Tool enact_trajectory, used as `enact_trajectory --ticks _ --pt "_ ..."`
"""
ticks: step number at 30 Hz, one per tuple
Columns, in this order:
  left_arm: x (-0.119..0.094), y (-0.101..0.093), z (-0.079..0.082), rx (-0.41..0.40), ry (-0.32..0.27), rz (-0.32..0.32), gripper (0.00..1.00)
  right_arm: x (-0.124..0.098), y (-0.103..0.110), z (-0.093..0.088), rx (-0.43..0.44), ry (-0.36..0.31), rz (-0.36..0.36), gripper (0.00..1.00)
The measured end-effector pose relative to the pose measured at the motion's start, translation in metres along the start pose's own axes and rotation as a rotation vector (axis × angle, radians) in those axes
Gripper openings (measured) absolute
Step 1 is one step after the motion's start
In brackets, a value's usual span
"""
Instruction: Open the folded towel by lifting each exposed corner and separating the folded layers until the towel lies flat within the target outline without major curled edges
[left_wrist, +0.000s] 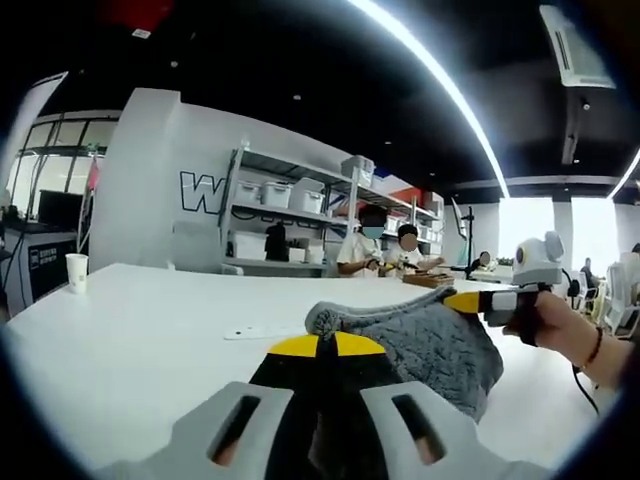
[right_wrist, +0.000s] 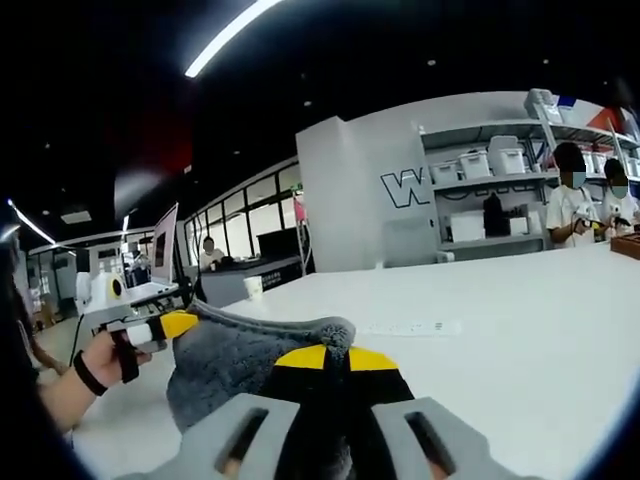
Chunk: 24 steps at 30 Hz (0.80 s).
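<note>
A grey fluffy towel (left_wrist: 430, 345) hangs bunched between the two grippers, just above the white table (left_wrist: 140, 340). My left gripper (left_wrist: 327, 346), with yellow-tipped jaws pressed together, is shut on the towel's near edge. The right gripper (left_wrist: 466, 301) comes in from the right in a person's hand and pinches the towel's far corner. In the right gripper view, my right gripper (right_wrist: 335, 358) is shut on the towel (right_wrist: 240, 365), and the left gripper (right_wrist: 176, 324) holds its other end at the left. How the towel's layers lie is hidden by the folds.
A paper cup (left_wrist: 76, 271) stands at the table's far left edge. A thin white strip (left_wrist: 258, 331) lies on the table beyond the towel. Shelves with bins (left_wrist: 290, 215) and seated people (left_wrist: 365, 250) are behind the table.
</note>
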<state>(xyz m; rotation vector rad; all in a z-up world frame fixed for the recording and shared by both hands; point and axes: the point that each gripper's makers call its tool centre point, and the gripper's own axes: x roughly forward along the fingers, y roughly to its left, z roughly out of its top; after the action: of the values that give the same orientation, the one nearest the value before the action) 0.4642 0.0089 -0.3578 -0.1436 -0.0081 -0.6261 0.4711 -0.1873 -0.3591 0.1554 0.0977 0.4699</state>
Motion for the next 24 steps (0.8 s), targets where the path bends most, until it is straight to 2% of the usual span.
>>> enact_trajectory --ticks 9,14,24 --pt "-0.008 -0.009 0.0 0.002 -0.007 -0.01 0.01 -0.006 0.004 0.0 -0.005 -0.015 0.006 0.0" --pt "-0.007 -0.007 0.004 0.005 -0.016 -0.009 0.01 -0.009 0.004 0.001 0.002 -0.025 0.004 0.0" --pt "-0.017 -0.012 0.007 -0.002 -0.031 -0.018 0.01 -0.014 0.012 0.006 -0.033 -0.038 0.008 0.0"
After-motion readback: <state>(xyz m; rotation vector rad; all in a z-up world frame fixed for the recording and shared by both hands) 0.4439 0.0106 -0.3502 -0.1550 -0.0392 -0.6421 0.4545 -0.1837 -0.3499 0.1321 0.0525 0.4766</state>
